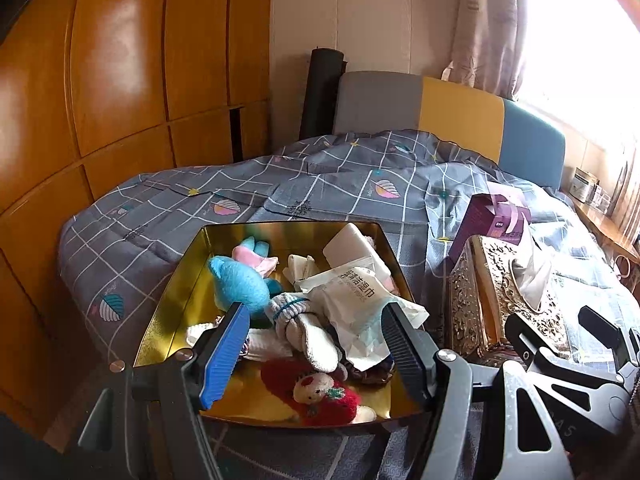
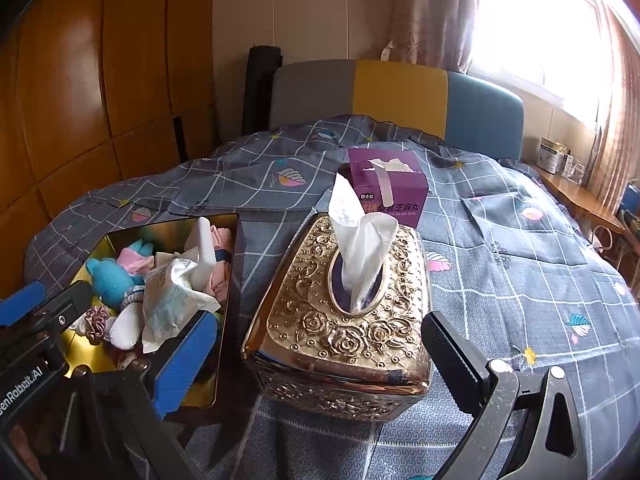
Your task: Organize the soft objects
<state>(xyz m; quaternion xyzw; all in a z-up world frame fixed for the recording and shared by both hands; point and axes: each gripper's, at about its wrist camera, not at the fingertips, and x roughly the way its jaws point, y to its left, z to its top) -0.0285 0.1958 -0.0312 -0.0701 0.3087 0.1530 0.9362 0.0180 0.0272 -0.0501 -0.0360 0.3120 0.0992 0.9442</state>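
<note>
A gold metal tin [image 1: 176,280] sits on the bed and holds soft things: a blue plush [image 1: 240,280], a white sock [image 1: 312,336], a red strawberry plush [image 1: 320,396] and a wet-wipe packet [image 1: 356,292]. My left gripper [image 1: 316,344] is open and empty, its fingers spread over the tin's near half. The tin [image 2: 228,280] also shows in the right wrist view. My right gripper [image 2: 316,352] is open and empty, straddling the near end of an ornate gold tissue box [image 2: 344,320] with a white tissue [image 2: 360,248] sticking up.
A purple carton [image 2: 396,184] stands behind the tissue box. The bed has a grey checked cover [image 2: 500,240] and a grey, yellow and blue headboard [image 2: 400,88]. Wooden wardrobe doors [image 1: 120,80] rise at the left. A shelf [image 2: 576,192] lies under the window at the right.
</note>
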